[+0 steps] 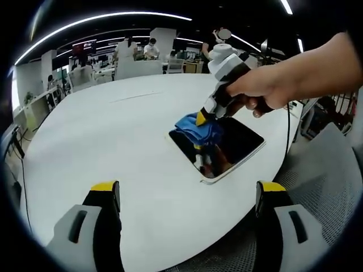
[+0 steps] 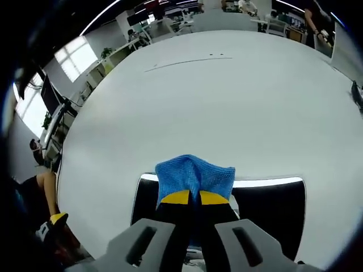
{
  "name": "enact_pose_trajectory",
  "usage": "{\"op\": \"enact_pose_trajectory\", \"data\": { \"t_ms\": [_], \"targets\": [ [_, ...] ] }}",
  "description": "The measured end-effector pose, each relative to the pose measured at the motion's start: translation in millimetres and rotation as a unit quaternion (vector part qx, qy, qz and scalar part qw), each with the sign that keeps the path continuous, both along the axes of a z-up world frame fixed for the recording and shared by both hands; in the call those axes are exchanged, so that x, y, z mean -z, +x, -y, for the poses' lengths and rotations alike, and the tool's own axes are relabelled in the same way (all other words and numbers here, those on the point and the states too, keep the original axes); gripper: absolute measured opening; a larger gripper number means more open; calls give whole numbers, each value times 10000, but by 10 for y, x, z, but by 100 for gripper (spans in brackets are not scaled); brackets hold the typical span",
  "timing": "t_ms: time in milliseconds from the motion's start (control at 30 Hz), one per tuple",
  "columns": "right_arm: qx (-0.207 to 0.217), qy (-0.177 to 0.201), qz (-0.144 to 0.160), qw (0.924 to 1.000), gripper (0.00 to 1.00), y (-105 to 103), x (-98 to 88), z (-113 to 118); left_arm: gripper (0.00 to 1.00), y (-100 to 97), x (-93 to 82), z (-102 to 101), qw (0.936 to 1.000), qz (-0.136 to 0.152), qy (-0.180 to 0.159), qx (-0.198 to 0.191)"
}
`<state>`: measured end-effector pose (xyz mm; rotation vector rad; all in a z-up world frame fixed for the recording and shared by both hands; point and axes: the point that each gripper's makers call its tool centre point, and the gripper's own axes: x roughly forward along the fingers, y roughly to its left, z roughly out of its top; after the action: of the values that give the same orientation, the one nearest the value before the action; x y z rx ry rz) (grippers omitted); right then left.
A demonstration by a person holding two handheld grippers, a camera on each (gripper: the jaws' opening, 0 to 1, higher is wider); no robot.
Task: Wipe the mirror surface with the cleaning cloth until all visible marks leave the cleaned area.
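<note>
The right gripper point(image 2: 194, 198) pinches the blue cleaning cloth point(image 2: 194, 174) on the mirror point(image 1: 229, 147), while the left gripper point(image 1: 187, 195) waits wide open above the white table point(image 1: 113, 130)

My left gripper point(image 1: 187, 198) shows black jaws with yellow tips on grey bodies. My right gripper point(image 2: 195, 198) matches: yellow-tipped black jaws, grey housings, and a white upper body.
</note>
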<state>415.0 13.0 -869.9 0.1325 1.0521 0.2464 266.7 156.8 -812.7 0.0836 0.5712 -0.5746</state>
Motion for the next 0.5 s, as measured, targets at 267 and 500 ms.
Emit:
{"op": "enact_pose_trajectory", "data": {
  "t_ms": [267, 500],
  "targets": [
    [39, -26, 68, 10000, 0, 0, 4, 8, 99, 9, 7, -1, 10000, 9, 23, 0],
    [144, -3, 101, 9998, 0, -99, 21, 24, 99, 25, -6, -14, 10000, 59, 21, -41]
  ]
}}
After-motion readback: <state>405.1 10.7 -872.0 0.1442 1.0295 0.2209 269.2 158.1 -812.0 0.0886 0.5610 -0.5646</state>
